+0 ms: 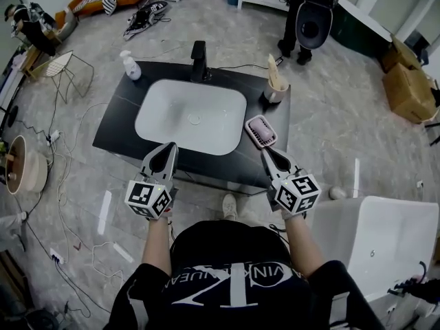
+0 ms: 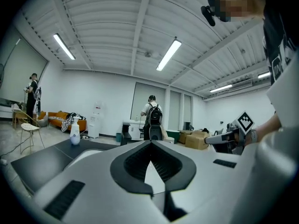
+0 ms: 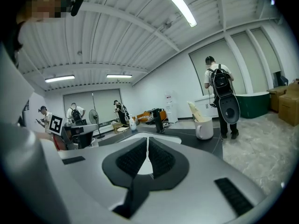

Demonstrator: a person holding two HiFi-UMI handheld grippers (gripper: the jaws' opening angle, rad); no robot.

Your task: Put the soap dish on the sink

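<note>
The pink ribbed soap dish [image 1: 260, 130] lies on the dark counter [image 1: 117, 126], against the front right corner of the white basin [image 1: 191, 115]. My right gripper [image 1: 264, 152] hangs just in front of the dish, apart from it, its jaws shut with nothing between them [image 3: 147, 139]. My left gripper [image 1: 172, 145] hovers over the front edge of the basin, its jaw tips also meeting on nothing [image 2: 150, 143]. Neither gripper view shows the dish.
A black faucet [image 1: 199, 60] stands behind the basin, a white pump bottle [image 1: 129, 65] at the back left, and a white mug [image 1: 276, 88] at the back right. A person with a backpack [image 1: 313, 12] stands beyond the counter. A white tub [image 1: 385, 243] sits to my right.
</note>
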